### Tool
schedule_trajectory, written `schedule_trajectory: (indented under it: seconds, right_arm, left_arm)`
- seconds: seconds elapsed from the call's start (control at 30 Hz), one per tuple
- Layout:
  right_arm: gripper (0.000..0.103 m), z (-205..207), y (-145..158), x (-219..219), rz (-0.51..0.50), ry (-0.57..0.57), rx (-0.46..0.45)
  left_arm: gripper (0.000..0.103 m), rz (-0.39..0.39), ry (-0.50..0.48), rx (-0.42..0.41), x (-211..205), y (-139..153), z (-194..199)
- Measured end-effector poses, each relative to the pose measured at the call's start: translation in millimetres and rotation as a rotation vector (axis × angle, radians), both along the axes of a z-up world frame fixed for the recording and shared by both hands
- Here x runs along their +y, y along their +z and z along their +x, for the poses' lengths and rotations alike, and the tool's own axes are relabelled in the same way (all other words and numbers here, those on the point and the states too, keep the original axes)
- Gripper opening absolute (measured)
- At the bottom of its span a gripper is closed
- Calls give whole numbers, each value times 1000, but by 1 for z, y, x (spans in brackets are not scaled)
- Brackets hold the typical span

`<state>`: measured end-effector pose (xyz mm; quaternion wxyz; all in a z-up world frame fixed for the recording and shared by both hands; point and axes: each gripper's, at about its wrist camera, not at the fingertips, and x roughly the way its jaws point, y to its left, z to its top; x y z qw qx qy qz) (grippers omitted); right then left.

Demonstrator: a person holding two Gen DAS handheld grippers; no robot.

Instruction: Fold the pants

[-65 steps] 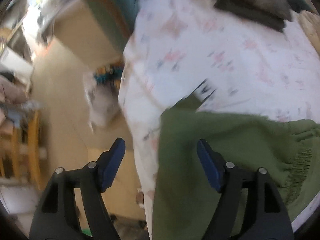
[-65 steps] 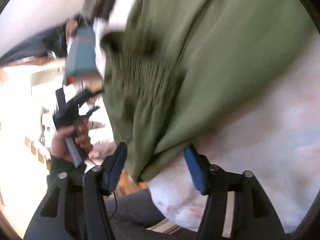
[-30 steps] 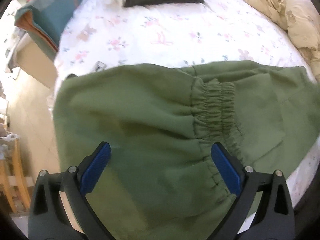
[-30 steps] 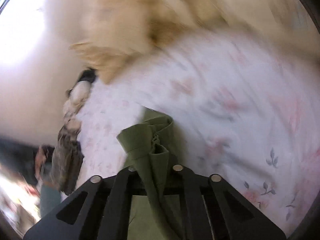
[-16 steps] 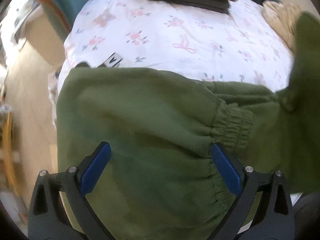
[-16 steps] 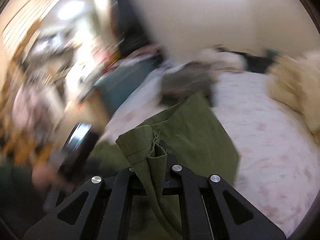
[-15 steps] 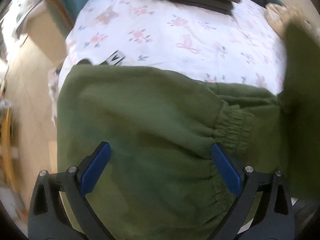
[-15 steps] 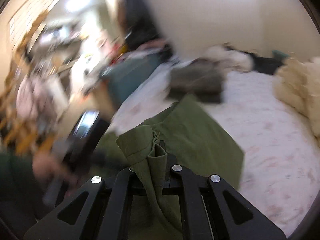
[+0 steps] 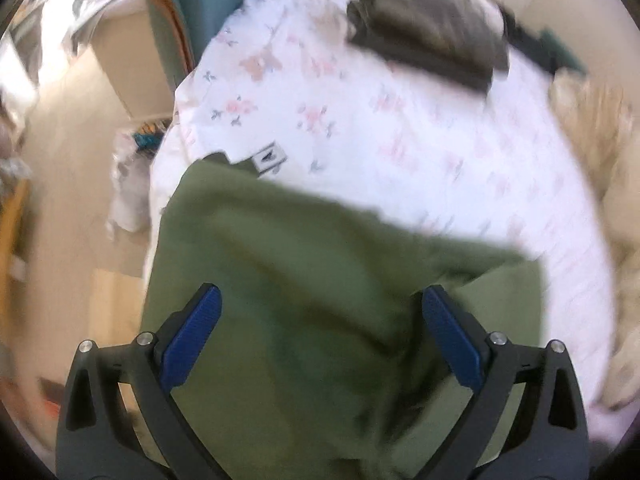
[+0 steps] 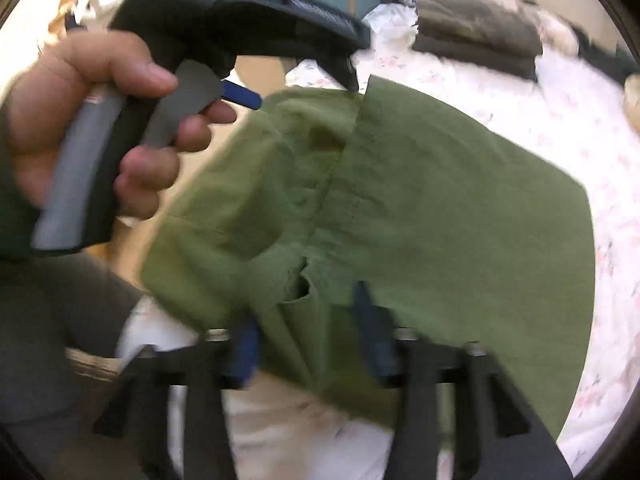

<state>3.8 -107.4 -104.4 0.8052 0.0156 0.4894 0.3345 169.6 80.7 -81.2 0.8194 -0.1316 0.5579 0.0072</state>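
Both fingers of the right gripper (image 10: 308, 336) had just opened, with a fold of the green pants (image 10: 440, 208) loose between them. Left gripper (image 9: 320, 340) stood wide, holding nothing. One half lay folded over on the flowery bed (image 9: 360, 100); more folds were left.

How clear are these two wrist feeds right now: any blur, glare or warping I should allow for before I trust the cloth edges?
Left wrist view: the green cotton pants and floral bedsheet are smeared, the floor at left is washed out, and the fisheye bends the edges. Right wrist view: the right gripper is streaked with motion blur, its jaws having just been opening with a pants fold between them; the pants' far edge reads sharper.
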Motion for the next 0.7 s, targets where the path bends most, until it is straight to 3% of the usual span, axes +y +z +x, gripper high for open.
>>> schedule_trajectory:
  seconds: [0.1, 0.17, 0.2, 0.3, 0.37, 0.43, 0.53, 0.7]
  right_arm:
    - [52, 0, 18, -18, 88, 47, 37]
    - [46, 6, 27, -37, 84, -17, 23]
    - [45, 10, 27, -49, 77, -72, 13]
    - [21, 33, -2, -85, 52, -262, 103]
    - [17, 44, -25, -89, 84, -300, 197]
    - [17, 47, -39, -77, 110, -290, 247]
    - [17, 46, -47, -46, 111, -213, 277]
    - [17, 35, -75, -7, 8, -143, 296]
  left_arm:
    - [98, -79, -34, 4, -1, 13, 4]
    - [98, -68, -74, -9, -9, 19, 6]
    - [98, -42, -100, 0, -14, 18, 7]
    - [89, 108, -273, 53, -53, -3, 8]
    - [66, 238, -316, 69, -68, -26, 12]
    - [65, 277, -294, 77, -65, -40, 20]
    - [62, 264, -313, 123, -65, -62, 35]
    - [62, 300, -286, 170, -59, -86, 45]
